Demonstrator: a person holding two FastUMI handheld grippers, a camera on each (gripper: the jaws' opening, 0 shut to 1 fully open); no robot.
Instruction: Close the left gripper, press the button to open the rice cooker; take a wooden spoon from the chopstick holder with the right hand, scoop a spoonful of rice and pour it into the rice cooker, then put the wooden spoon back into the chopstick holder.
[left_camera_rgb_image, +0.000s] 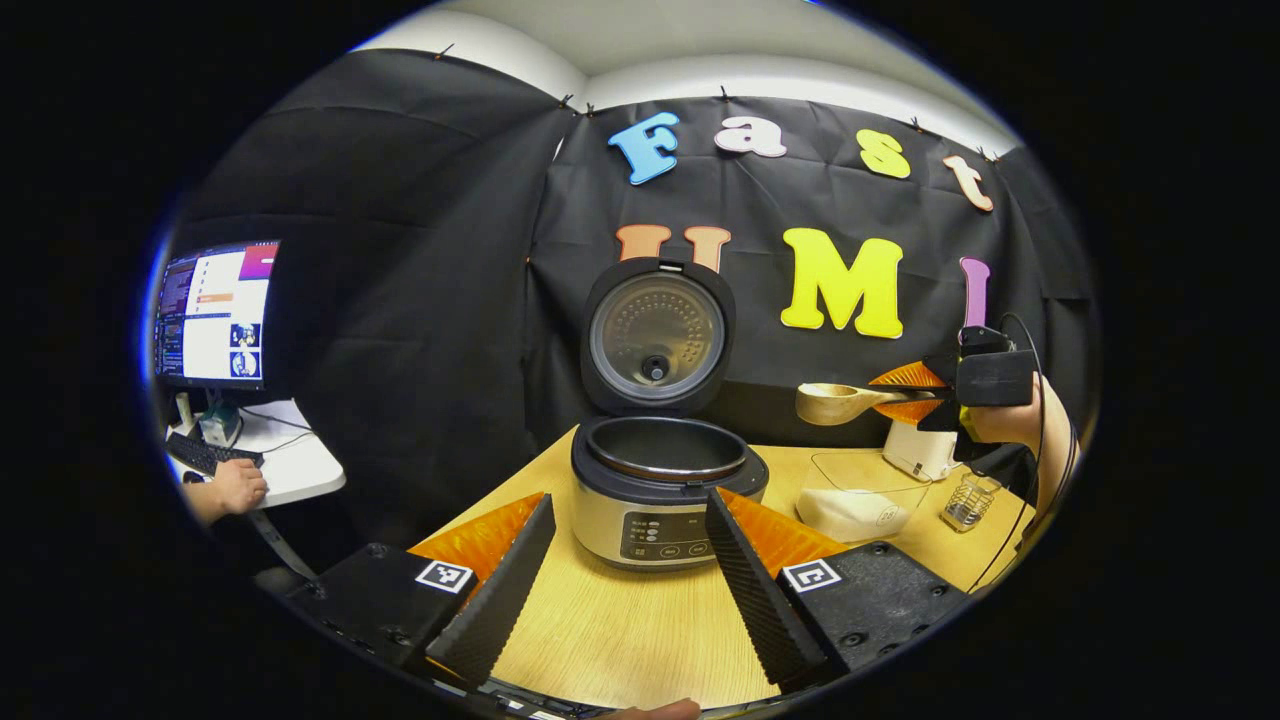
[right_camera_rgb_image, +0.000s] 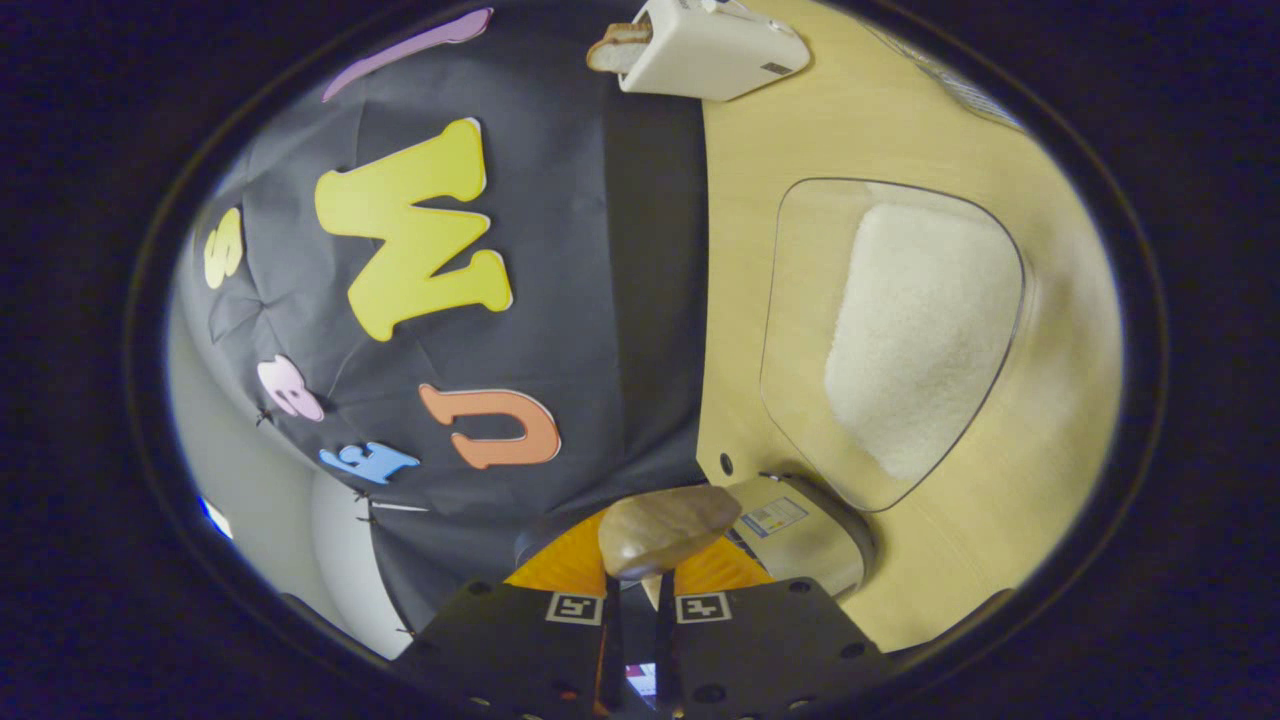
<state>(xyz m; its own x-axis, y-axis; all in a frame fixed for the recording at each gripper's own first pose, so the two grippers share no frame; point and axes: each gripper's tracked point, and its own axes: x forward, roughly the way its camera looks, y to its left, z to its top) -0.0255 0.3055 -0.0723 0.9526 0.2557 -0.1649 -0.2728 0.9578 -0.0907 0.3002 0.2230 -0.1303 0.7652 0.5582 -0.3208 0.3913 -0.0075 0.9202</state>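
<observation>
I see the rice cooker (left_camera_rgb_image: 662, 490) open on the bench (left_camera_rgb_image: 610, 630), lid up. My left gripper (left_camera_rgb_image: 625, 560) hovers before it, fingers spread. My right gripper (right_camera_rgb_image: 640, 600) pinches the wooden spoon (left_camera_rgb_image: 840, 402) (bowl toward the cooker) above the rice container (left_camera_rgb_image: 860, 495).

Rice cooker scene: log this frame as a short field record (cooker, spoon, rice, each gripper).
cooker: silver round rice cooker, lid up, dark inner pot showing
spoon: pale wooden spoon, held in the air right of the cooker, above the table
rice: white rice in clear plastic container on the wooden table
left gripper: open, holding nothing
right gripper: shut on the spoon handle
</observation>
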